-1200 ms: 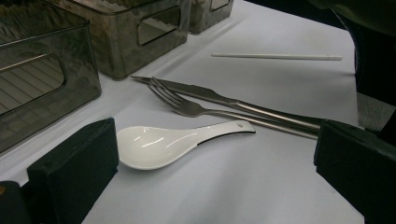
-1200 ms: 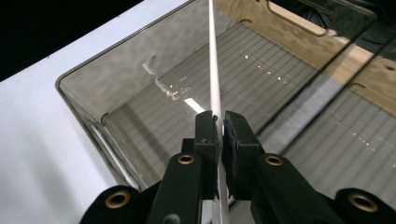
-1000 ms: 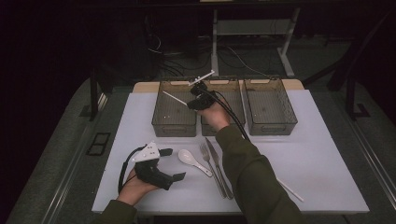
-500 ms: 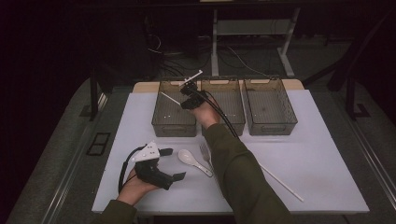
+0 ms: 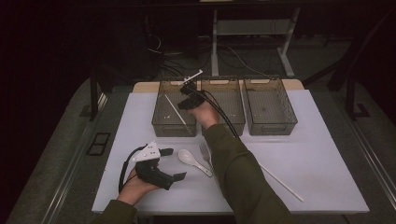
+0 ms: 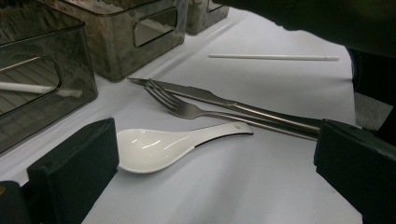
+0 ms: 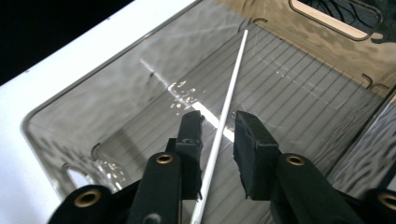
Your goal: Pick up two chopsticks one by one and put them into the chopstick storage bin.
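White straw [image 7: 223, 120] lies in the left bin [image 7: 60, 140], between the parted right gripper [image 7: 218, 135]; its near end is cut off. Left gripper [image 6: 210, 186] wide.

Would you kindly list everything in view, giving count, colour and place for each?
Smoky clear plastic bins: three, grey-brown, side by side at the table's far edge.
White table top: one, white, under everything.
Thin white sticks: two; one in the left bin between the right gripper's jaws, one on the table at right.
White ceramic spoon: one, on the table before the left gripper.
Steel fork: one, silver, beside the spoon.
Steel knife: one, silver, alongside the fork.
Left gripper: black and white, open, resting at near left.
Right gripper: black, open, over the left bin.
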A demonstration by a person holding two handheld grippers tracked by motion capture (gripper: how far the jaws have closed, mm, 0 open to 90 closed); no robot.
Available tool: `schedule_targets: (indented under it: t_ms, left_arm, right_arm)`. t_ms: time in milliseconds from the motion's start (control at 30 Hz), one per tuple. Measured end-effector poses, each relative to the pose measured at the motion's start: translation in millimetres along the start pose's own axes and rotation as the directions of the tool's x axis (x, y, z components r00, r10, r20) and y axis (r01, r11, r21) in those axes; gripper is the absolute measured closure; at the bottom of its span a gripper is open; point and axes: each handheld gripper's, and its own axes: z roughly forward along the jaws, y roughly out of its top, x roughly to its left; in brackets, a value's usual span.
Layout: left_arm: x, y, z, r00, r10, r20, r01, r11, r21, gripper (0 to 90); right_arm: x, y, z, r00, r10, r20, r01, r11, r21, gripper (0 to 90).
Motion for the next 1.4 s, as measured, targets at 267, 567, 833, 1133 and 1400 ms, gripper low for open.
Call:
schedule_targets:
  t_ms: [267,567,833,1133,1400]
  left_arm:
    - [0.6,0.1,-0.1,0.9999,0.010,-0.004,-0.010,0.9999,0.010,0.0]
    - [0.9,-0.2,0.1,0.9999,0.009,-0.011,-0.008,0.9999,0.011,0.0]
    - [1.0,-0.6,-0.4,0.9997,0.014,-0.018,-0.013,0.9997,0.021,0.0]
    - [0.4,-0.7,0.0,0.9998,0.009,-0.019,-0.009,0.9997,0.021,0.0]
    - [0.1,-1.1,-0.3,0.9998,0.006,-0.018,-0.006,0.9998,0.021,0.0]
  right_arm:
    - [-2.3,-1.9,-20.2,0.9987,-0.011,-0.049,0.009,0.999,-0.046,58.5]
    - [-9.8,-15.2,-53.5,0.9938,-0.062,-0.092,0.053,0.993,-0.107,50.9]
    - [-13.0,-31.6,-83.4,0.9896,-0.110,-0.093,0.096,0.985,-0.142,43.5]
    - [-21.7,-54.9,-111.1,0.9884,-0.123,-0.090,0.108,0.982,-0.154,39.8]
    - [-27.5,-76.3,-133.7,0.9867,-0.139,-0.085,0.123,0.978,-0.168,37.4]
